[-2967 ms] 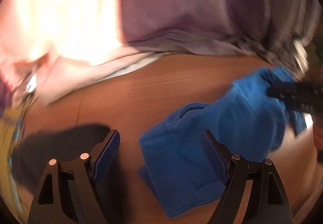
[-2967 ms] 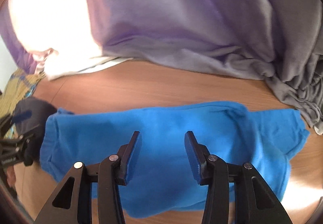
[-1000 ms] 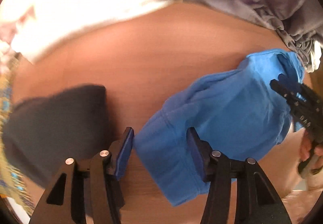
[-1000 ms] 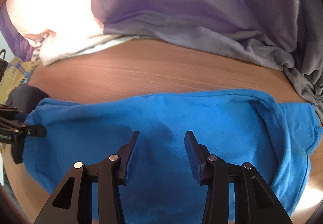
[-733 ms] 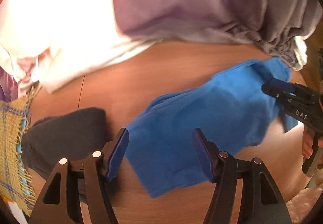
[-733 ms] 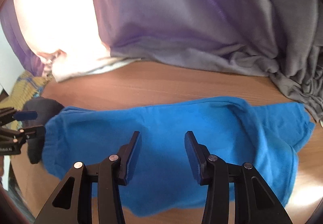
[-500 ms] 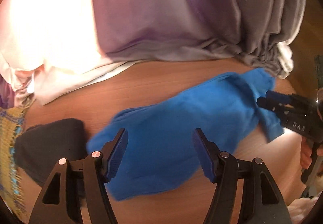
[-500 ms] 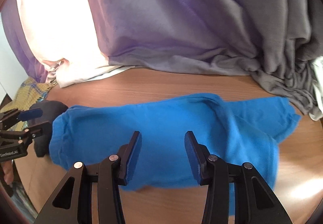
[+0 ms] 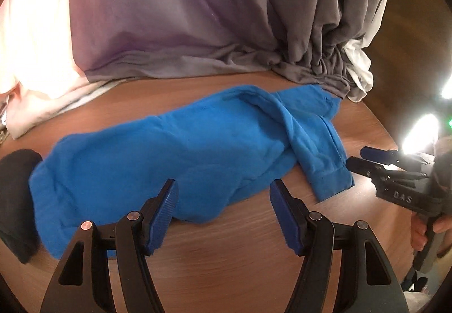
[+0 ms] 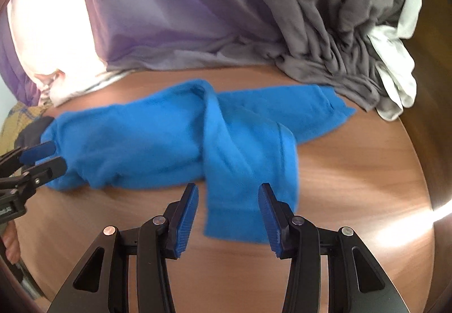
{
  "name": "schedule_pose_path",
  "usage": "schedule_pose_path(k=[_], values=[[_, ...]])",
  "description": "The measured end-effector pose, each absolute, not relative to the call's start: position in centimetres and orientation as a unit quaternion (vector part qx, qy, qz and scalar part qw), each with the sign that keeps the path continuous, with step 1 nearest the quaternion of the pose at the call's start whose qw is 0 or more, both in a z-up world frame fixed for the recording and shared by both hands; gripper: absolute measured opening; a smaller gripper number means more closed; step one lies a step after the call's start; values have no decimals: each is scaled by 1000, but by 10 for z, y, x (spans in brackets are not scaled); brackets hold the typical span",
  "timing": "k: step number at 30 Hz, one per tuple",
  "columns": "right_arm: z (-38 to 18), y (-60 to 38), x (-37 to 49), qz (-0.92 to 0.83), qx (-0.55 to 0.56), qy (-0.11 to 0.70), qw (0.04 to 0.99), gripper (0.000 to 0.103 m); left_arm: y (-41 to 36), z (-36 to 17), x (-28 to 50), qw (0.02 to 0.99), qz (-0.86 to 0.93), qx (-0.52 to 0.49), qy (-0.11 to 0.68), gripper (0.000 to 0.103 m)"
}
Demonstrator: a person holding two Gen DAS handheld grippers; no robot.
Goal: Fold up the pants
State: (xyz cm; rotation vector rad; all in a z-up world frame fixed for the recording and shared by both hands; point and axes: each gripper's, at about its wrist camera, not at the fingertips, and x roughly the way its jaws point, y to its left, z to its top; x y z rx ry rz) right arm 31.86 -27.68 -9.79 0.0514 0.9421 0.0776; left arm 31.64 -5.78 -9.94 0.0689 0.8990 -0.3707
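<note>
Our blue pants (image 10: 169, 137) lie long across the wooden table (image 10: 353, 186), one leg flopped over near us, so they are not neat yet. Our left gripper (image 9: 223, 211) and right gripper (image 10: 228, 211) hang above them, both open and empty, ready to grab. A grey curtain (image 9: 226, 16) hangs behind.

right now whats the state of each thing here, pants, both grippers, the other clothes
blue pants: lying loose on the wooden table, one leg crossed over toward the near edge, held by neither gripper
left gripper: open, nothing between its jaws
right gripper: open, above the pant cuff
dark garment: partly under the pants' end
grey-purple cloth: heaped behind
</note>
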Motion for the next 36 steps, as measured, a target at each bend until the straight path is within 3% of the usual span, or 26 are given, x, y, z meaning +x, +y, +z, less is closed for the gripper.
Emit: schedule_pose_path(k=[13, 27, 29, 32, 36], values=[[-138, -259, 308, 126, -69, 463, 875, 45, -60, -140, 312, 875, -107, 25, 472, 66], [-163, -251, 310, 130, -104, 466, 869, 45, -62, -146, 315, 875, -110, 41, 469, 66], [-164, -251, 310, 125, -107, 463, 871, 40, -62, -145, 315, 877, -110, 46, 466, 66], [-162, -256, 313, 107, -107, 459, 876, 14, -63, -143, 316, 880, -111, 50, 459, 66], [-151, -275, 322, 105, -57, 464, 878, 12, -69, -141, 317, 882, -119, 55, 452, 66]])
